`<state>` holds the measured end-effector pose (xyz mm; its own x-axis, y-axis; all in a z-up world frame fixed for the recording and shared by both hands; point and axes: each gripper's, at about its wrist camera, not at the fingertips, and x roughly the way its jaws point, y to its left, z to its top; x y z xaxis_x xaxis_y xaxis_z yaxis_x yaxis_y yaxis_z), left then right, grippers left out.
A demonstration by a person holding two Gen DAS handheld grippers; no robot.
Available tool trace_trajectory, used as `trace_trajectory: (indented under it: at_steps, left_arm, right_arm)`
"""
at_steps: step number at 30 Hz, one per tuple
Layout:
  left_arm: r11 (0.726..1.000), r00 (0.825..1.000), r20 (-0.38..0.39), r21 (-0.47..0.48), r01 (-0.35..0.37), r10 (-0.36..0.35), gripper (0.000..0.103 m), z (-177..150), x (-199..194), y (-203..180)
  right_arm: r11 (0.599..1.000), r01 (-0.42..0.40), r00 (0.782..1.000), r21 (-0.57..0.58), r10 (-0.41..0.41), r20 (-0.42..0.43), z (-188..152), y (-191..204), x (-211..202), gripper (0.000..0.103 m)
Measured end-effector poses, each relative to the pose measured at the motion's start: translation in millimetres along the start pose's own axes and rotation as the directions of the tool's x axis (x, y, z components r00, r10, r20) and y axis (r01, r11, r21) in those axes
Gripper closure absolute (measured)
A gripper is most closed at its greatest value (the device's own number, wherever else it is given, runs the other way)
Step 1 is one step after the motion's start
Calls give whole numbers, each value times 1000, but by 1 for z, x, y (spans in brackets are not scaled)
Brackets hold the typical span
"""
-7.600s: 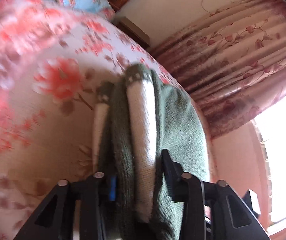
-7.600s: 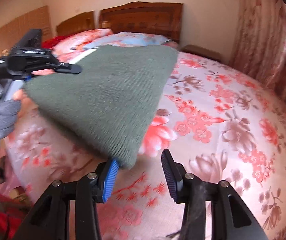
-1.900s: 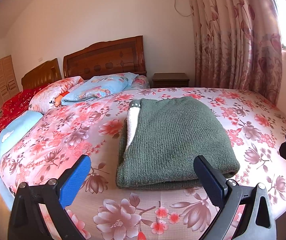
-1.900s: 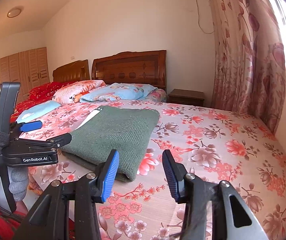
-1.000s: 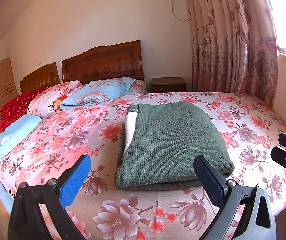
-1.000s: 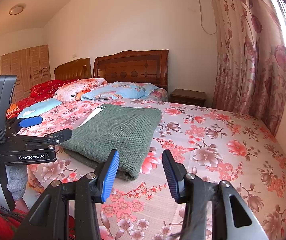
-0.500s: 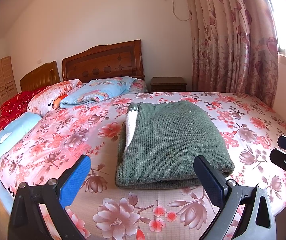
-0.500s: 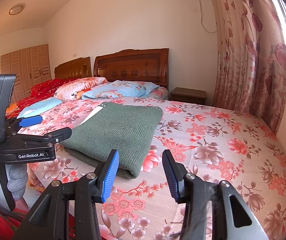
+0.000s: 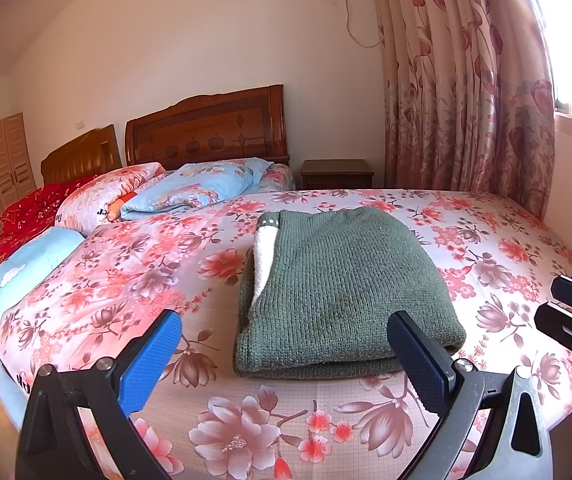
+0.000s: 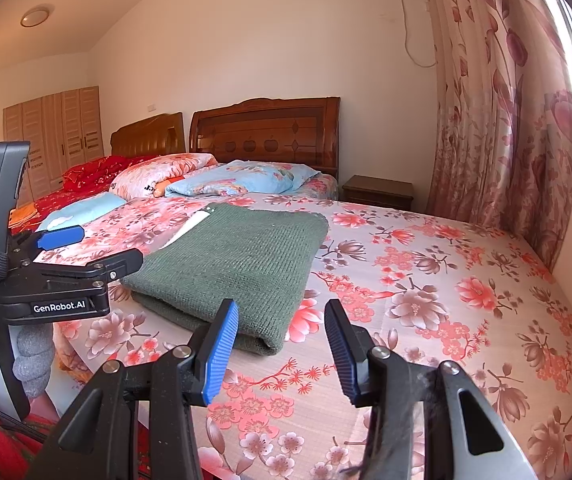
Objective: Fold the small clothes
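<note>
A dark green knitted sweater [image 9: 338,284] with a white lining lies folded flat on the floral bedspread [image 9: 486,248]; it also shows in the right wrist view [image 10: 238,264]. My left gripper [image 9: 286,360] is wide open and empty, held back from the sweater's near edge. My right gripper [image 10: 282,348] is open and empty, just short of the sweater's near right corner. The left gripper [image 10: 98,248] also shows from the side at the left of the right wrist view, held in a gloved hand.
Pillows [image 9: 190,188] and folded bedding lie at the head of the bed by the wooden headboard [image 9: 210,132]. A nightstand [image 9: 338,172] stands by the floral curtain [image 9: 466,100]. A second bed with red bedding [image 10: 94,172] stands at the left.
Since 7.6 s ago both grippers have let go of the sweater and drawn back; it now lies folded on the bed. Over the last second both views have hardly shifted.
</note>
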<state>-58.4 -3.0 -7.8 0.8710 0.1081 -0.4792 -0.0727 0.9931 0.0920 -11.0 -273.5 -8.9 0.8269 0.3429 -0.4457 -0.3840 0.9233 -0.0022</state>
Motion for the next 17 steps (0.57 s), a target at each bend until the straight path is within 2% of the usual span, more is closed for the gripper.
trace_trajectory:
  at_steps: [17]
  left_arm:
    - [1000, 1000, 19, 3, 4, -4, 0, 1, -6, -2]
  right_arm:
    - [1000, -4, 1000, -3, 4, 1, -1, 0, 0, 57]
